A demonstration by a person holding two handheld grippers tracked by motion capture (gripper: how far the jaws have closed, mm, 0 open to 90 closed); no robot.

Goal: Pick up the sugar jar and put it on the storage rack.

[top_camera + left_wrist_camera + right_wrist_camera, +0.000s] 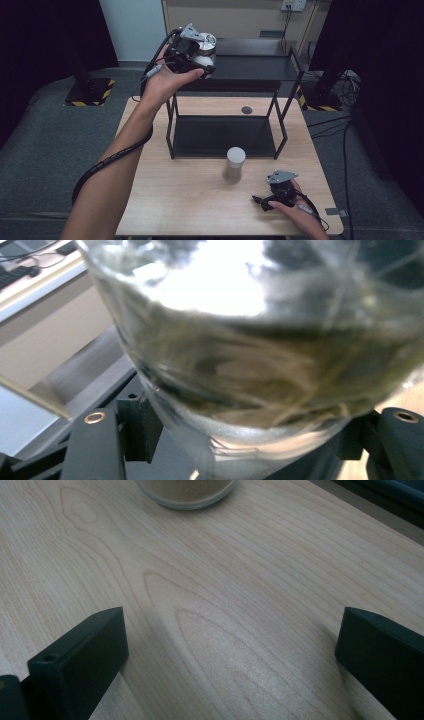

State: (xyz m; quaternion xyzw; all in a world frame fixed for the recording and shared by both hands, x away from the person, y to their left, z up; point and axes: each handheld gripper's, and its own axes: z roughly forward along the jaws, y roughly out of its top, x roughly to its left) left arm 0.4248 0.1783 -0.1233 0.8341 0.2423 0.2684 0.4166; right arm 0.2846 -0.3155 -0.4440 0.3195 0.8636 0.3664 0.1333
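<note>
A hand holds my left gripper [201,61] up at the left end of the black rack's top shelf [255,67]. It is shut on a clear glass jar [205,46] with a silver lid. In the left gripper view that jar [250,340] sits blurred and close between the two black jaws. A second jar [234,162] with pale contents stands on the wooden table in front of the rack. My right gripper [266,201] rests on the table at the front right, open, its jaws wide apart over bare wood [230,645]. The standing jar's base [185,492] lies ahead of it.
The two-tier rack's lower shelf [225,137] sits at the back half of the table [165,200]. A small dark disc [246,109] lies behind the rack. A stand with a hazard-striped base [90,92] is on the floor at left; cables [345,140] run at right.
</note>
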